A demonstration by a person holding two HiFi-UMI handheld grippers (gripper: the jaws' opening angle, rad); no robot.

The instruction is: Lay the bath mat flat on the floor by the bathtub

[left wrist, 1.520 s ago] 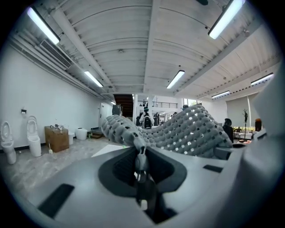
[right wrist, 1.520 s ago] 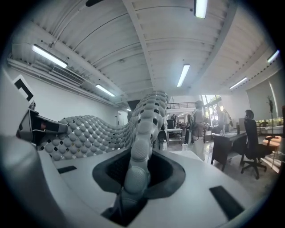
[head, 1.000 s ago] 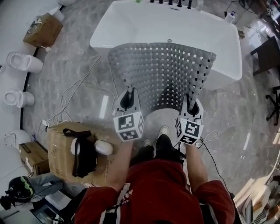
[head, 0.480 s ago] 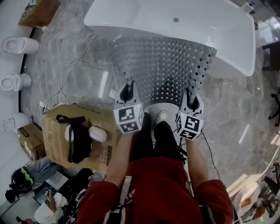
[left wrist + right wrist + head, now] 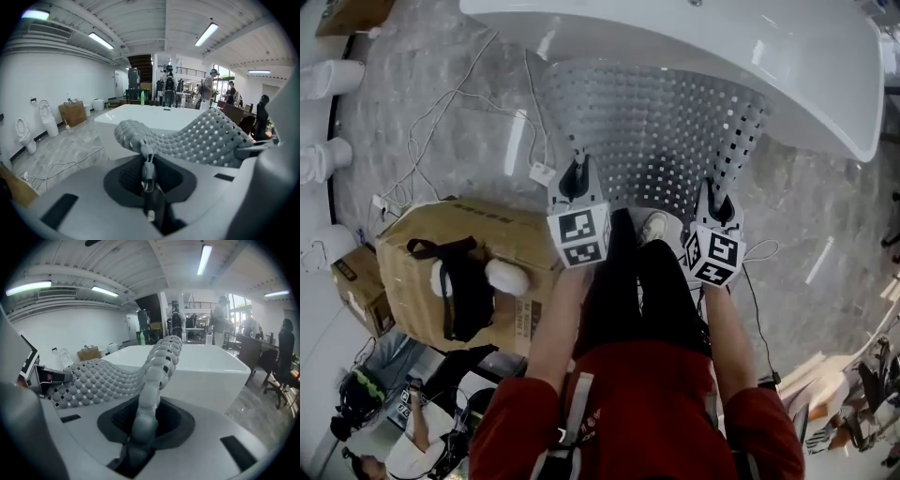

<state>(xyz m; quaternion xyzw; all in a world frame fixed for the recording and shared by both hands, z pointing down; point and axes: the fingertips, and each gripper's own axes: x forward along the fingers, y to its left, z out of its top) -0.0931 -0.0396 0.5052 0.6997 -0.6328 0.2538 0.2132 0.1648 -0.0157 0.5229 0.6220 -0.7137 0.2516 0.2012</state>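
Observation:
A grey perforated bath mat (image 5: 652, 131) hangs spread between my two grippers, in front of the white bathtub (image 5: 787, 56). My left gripper (image 5: 573, 181) is shut on the mat's near left corner (image 5: 146, 154). At the near right corner (image 5: 152, 390) my right gripper (image 5: 719, 208) is shut on the mat. The mat (image 5: 201, 138) sags in the middle and its far edge curls up towards the tub's side. It is held above the marble floor (image 5: 459, 141), over my legs and a white shoe (image 5: 653, 225).
A cardboard box (image 5: 464, 258) with a black strap and a white object stands at my left. White cables (image 5: 431, 141) and a plug lie on the floor left of the mat. Toilets (image 5: 323, 159) line the left wall. People stand far beyond the tub (image 5: 140, 115).
The view has shifted towards the tub: the bathtub has slid to the top of the head view. Mat and both grippers stay together, closer to the tub's side. Both grips are unchanged.

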